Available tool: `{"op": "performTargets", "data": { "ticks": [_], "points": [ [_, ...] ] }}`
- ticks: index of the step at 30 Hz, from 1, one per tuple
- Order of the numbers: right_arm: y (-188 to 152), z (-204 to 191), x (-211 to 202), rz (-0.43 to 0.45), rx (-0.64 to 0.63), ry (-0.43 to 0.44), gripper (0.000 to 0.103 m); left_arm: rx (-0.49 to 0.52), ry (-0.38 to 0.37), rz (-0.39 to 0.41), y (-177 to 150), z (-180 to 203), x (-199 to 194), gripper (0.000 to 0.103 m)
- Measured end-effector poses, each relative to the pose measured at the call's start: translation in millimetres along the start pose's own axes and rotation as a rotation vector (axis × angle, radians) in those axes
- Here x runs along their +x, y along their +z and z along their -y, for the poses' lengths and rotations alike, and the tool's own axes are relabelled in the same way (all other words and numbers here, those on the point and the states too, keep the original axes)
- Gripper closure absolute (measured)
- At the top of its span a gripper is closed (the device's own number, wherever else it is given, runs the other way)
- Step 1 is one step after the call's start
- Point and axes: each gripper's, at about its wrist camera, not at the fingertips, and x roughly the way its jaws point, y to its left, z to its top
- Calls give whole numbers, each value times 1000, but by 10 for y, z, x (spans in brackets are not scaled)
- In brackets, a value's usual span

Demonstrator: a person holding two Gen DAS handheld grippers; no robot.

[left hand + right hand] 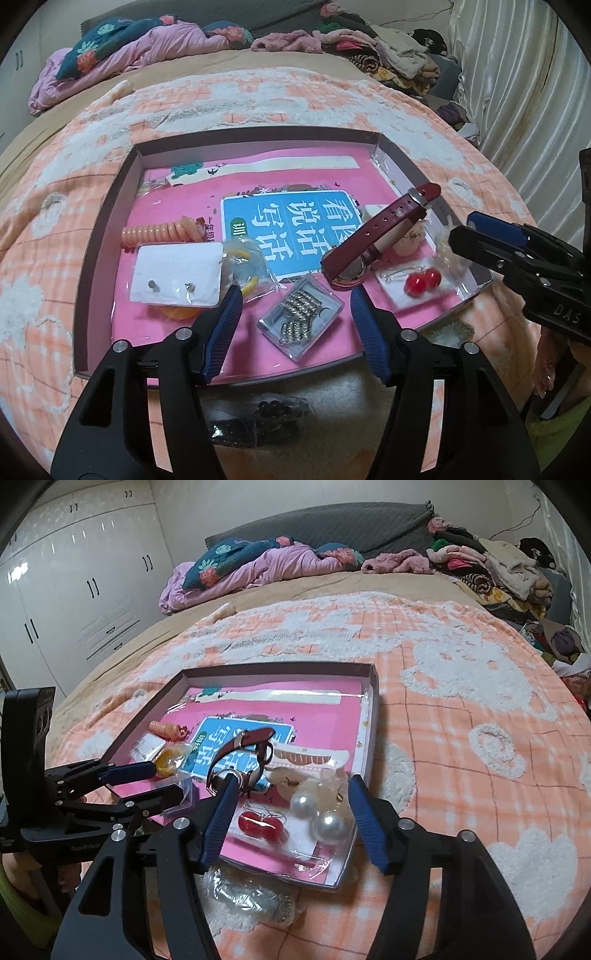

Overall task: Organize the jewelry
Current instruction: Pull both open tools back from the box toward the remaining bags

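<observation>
You look mid-sort: your left gripper (pixel 295 299) hangs wide open and empty over the clear case of rhinestone pieces (pixel 300 319). Your right gripper (pixel 290 799), equally open and empty, straddles the pearl earrings (pixel 320 814), near the box (pixel 280 667) wall; descend straight, avoiding the watch (pixel 373 236).

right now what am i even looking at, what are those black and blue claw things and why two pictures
Each claw is a hand-held gripper that a person carries, with a camera looking out along its two blue fingers. One picture comes from the left hand-held gripper, the other from the right hand-held gripper. Both are open and hold nothing. Below them, on a bed blanket, sits a shallow box of jewelry: a dark red watch, red earrings, pearl earrings, stud earrings on a white card, a coiled orange hair tie and a clear case of sparkly pieces.
</observation>
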Motion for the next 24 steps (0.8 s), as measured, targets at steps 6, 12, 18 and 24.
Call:
{"op": "performTargets", "data": {
  "ticks": [6,12,18,24],
  "points": [
    [30,40,-269,76,37,9,19,-2,1,14,16,0,-116,40],
    [53,7,-606,169,51,14,12,-1,5,71,44,23,-395,24],
    [55,-75,-872,227,50,31,6,19,19,121,17,22,-672,12],
    [21,-248,-1016,252,11,26,6,7,40,140,-55,-65,-841,10]
  ]
}}
